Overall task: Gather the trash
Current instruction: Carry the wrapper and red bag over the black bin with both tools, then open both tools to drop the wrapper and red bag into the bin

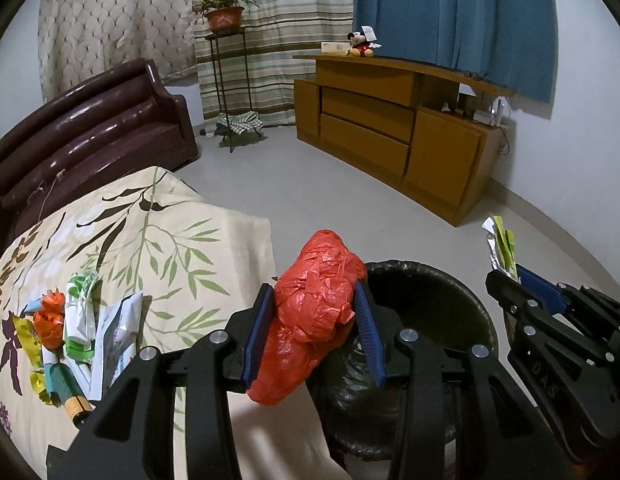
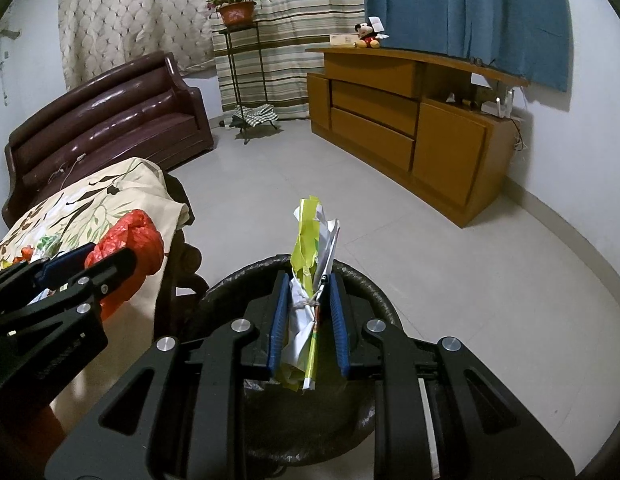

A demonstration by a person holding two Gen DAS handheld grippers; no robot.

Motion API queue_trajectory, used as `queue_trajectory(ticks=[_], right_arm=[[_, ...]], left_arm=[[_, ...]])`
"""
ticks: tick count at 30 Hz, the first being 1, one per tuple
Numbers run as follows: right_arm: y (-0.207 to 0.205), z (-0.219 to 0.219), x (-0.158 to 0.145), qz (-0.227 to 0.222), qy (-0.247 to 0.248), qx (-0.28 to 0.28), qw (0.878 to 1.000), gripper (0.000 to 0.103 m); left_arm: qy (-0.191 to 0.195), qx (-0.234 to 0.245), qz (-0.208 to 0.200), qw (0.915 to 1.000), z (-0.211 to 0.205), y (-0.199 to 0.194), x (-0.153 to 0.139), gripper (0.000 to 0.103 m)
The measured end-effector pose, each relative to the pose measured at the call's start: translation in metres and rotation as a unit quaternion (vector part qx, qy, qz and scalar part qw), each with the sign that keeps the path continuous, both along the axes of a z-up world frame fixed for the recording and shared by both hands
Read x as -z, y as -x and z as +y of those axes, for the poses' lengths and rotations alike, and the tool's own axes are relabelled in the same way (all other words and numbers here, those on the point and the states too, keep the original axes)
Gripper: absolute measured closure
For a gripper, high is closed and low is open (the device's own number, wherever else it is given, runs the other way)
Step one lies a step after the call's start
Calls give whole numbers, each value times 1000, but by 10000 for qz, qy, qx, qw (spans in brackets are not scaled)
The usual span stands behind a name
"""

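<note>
Item: two-handed trash drop, entries running left to right from the lined bin (image 1: 461, 300). Far left of the bin, on the leaf-print cloth (image 1: 158, 240): uncollected litter pile (image 1: 70, 332) of wrappers, orange scrap and a small cell battery, lying untouched. Nearer, at the bin's left rim: left gripper (image 1: 315, 328), blue pads pressed into both sides of a crumpled red plastic bag (image 1: 313, 312); the bag bulges above and below the pads and hangs over the cloth's edge, apparently not yet fully over the opening. Directly over the bin's mouth: right gripper (image 2: 308, 322), clamped on a bundle of yellow-green and white wrappers (image 2: 310, 272) standing upright between the pads. Handling note, as judgement: the right load looks ready to let go where it is; the left should shift rightward until the whole bag clears the rim before parting its pads, since a light plastic bag may catch on the liner edge or cling to a pad. Lower each load close to the liner before freeing it.
</note>
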State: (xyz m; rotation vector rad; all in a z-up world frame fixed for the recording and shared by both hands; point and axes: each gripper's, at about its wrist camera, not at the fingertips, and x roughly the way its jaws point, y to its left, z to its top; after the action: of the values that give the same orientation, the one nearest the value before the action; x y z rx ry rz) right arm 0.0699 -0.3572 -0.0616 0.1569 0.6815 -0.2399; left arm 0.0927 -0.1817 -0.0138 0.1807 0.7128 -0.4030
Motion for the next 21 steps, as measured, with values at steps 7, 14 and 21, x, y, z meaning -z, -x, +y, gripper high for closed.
queue_trajectory(ticks=[7,14,21], right_arm=[[-1,-1,-1,-34,-30,27,10000,67],[-2,-2,-2,-78,-56,97,9999,66],[1,-3,-2,-82,-88,140,9998,65]], left_arm=[[19,-27,16,10000,0,-1,-1,47],[31,26,-20,10000,1,0,-1,38],[33,39,-55,10000,0,-1,-3,35]])
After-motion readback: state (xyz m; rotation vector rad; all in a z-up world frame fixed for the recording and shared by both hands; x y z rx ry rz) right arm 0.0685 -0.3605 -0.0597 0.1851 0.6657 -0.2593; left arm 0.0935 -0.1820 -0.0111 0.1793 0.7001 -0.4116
